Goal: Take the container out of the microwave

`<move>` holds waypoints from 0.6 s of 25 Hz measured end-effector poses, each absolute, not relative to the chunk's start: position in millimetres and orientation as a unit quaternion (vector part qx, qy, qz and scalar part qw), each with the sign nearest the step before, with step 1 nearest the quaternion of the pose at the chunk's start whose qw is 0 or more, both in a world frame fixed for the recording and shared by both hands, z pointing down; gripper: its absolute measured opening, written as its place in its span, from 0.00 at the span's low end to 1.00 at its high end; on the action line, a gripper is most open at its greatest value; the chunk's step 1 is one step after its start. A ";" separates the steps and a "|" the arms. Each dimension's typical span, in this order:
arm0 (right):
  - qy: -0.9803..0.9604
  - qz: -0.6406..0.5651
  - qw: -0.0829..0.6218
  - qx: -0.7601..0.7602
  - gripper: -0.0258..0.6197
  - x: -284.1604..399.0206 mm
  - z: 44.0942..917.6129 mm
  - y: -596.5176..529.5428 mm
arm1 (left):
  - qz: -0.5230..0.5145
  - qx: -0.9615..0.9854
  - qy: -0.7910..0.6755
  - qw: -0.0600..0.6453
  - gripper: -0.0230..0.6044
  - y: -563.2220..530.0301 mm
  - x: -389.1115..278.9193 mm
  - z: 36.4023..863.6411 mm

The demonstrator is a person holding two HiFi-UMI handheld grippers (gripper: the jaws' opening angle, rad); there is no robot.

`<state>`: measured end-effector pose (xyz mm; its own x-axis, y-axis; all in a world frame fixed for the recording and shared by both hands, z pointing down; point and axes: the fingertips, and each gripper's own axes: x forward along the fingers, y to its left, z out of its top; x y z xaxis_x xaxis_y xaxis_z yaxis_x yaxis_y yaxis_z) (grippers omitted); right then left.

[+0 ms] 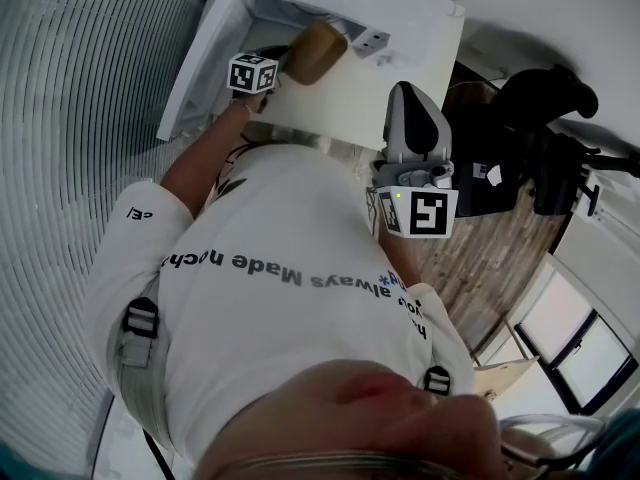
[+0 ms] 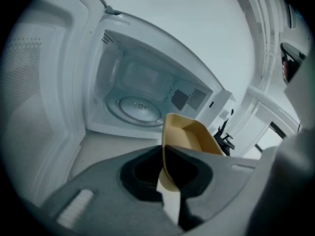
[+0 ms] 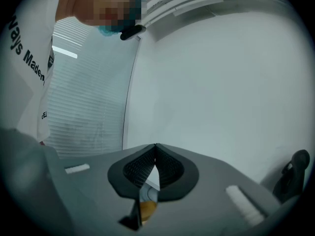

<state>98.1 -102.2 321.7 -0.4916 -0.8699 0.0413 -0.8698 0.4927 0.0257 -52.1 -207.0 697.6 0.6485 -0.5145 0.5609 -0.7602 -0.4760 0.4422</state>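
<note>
A tan container (image 1: pixel 318 52) hangs just outside the open white microwave (image 1: pixel 262 10), over the counter in front of it. My left gripper (image 1: pixel 288 66) is shut on its near rim. In the left gripper view the container (image 2: pixel 189 141) stands tilted between the jaws of the left gripper (image 2: pixel 165 154). Behind it the microwave cavity (image 2: pixel 147 73) holds only its glass turntable (image 2: pixel 137 108). My right gripper (image 1: pixel 405 93) is held level beside the person's body, away from the microwave. In its own view the right gripper (image 3: pixel 155 149) has its tips touching with nothing between them.
The microwave door (image 2: pixel 44 82) stands swung open at the left. A pale counter (image 2: pixel 113 141) runs in front of the cavity. Window blinds (image 1: pixel 70 118) fill the left side. Black equipment (image 1: pixel 540 118) stands on the wooden floor (image 1: pixel 480 258) at the right.
</note>
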 end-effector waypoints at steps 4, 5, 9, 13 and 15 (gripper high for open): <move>-0.863 0.000 0.024 0.505 0.04 99.7 323.3 -103.3 | 0.187 0.845 -0.365 0.342 0.07 -196.3 -47.0 700.9; -0.862 0.000 0.024 0.506 0.04 100.3 323.7 -103.6 | 0.189 0.848 -0.359 0.341 0.07 -193.7 -44.5 701.8; -0.861 -0.001 0.027 0.508 0.04 103.2 324.0 -103.0 | 0.199 0.857 -0.335 0.336 0.07 -182.4 -32.5 704.7; -0.859 -0.003 0.029 0.511 0.04 106.6 324.1 -100.4 | 0.202 0.867 -0.309 0.335 0.07 -173.4 -17.4 707.5; -0.857 -0.003 0.031 0.514 0.04 109.4 324.3 -99.9 | 0.205 0.872 -0.296 0.333 0.07 -170.4 -8.5 707.8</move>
<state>109.4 -99.9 324.3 -0.4703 -0.8811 0.0503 -0.8807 0.4722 0.0365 -8.5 -170.4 707.8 0.7410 -0.3788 0.5545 -0.6519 -0.6039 0.4586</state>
